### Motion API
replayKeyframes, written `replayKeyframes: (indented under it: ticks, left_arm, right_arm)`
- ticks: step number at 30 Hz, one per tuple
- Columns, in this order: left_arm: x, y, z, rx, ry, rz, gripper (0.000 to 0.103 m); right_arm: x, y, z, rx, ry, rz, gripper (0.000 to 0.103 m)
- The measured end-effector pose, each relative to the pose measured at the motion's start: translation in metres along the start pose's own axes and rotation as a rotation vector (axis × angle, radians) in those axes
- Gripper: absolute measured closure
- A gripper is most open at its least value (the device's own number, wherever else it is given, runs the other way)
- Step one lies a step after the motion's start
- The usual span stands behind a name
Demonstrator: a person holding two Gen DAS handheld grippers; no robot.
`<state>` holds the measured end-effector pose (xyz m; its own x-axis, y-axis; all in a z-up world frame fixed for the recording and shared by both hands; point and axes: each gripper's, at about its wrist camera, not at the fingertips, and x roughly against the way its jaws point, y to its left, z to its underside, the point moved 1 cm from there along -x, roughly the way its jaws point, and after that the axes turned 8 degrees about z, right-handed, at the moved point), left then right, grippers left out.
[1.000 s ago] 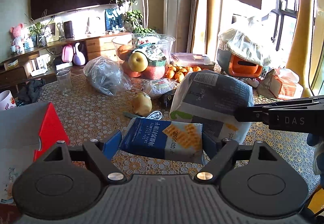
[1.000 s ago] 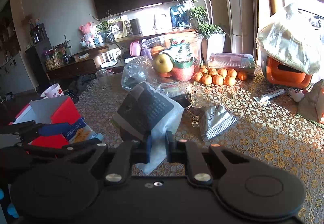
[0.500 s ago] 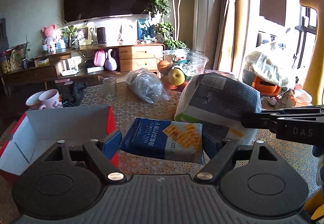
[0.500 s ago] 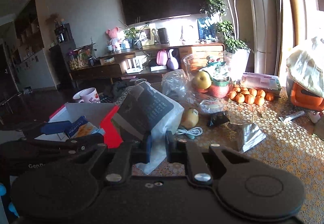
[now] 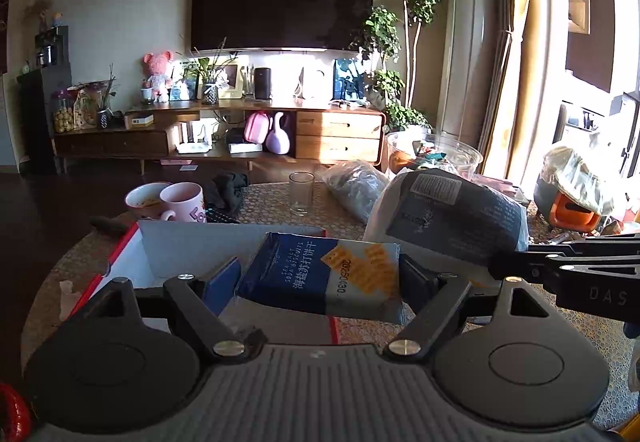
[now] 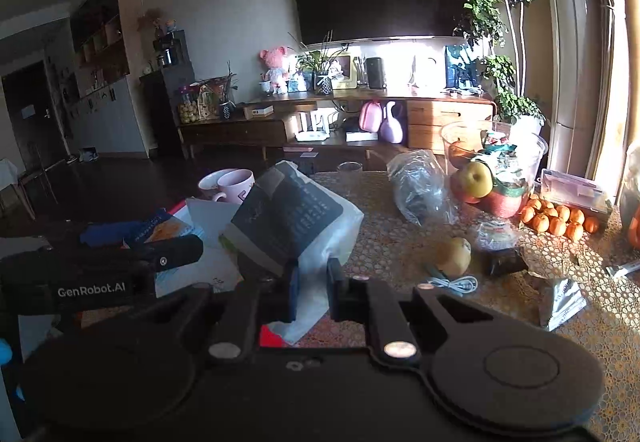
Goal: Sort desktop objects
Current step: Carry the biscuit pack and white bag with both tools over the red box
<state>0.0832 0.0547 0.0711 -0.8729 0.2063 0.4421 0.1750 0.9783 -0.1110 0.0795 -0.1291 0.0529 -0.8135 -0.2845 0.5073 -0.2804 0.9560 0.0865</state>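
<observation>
My left gripper (image 5: 320, 278) is shut on a blue soda-biscuit packet (image 5: 324, 274), held flat in the air over an open red-and-white cardboard box (image 5: 168, 254). My right gripper (image 6: 312, 282) is shut on the lower edge of a grey-and-white snack bag (image 6: 292, 218), which stands up above its fingers. In the left wrist view that bag (image 5: 452, 214) hangs just right of the packet, with the right gripper's arm coming in from the right edge. The right wrist view shows the biscuit packet (image 6: 160, 228) and the box (image 6: 208, 210) at the left.
On the lace-covered round table (image 6: 400, 242) sit two mugs (image 5: 176, 202), a drinking glass (image 5: 302, 194), a clear plastic bag (image 6: 420, 186), a fruit bowl (image 6: 492, 170), several oranges (image 6: 556, 220), a pear (image 6: 454, 256), a white cable (image 6: 452, 284) and a silver pouch (image 6: 560, 302).
Both grippers have swung left and risen with their loads. The box, which was at the far left, now lies under the biscuit packet, and the fruit has slid off to the right.
</observation>
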Motion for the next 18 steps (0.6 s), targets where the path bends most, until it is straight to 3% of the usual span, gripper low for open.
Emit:
replayKeyframes:
  ticks: [18]
  left_arm:
    - [-0.020, 0.084, 0.011, 0.073, 0.032, -0.106, 0.020]
  right_arm:
    - [-0.061, 0.071, -0.019, 0.078, 0.060, -0.060, 0.089]
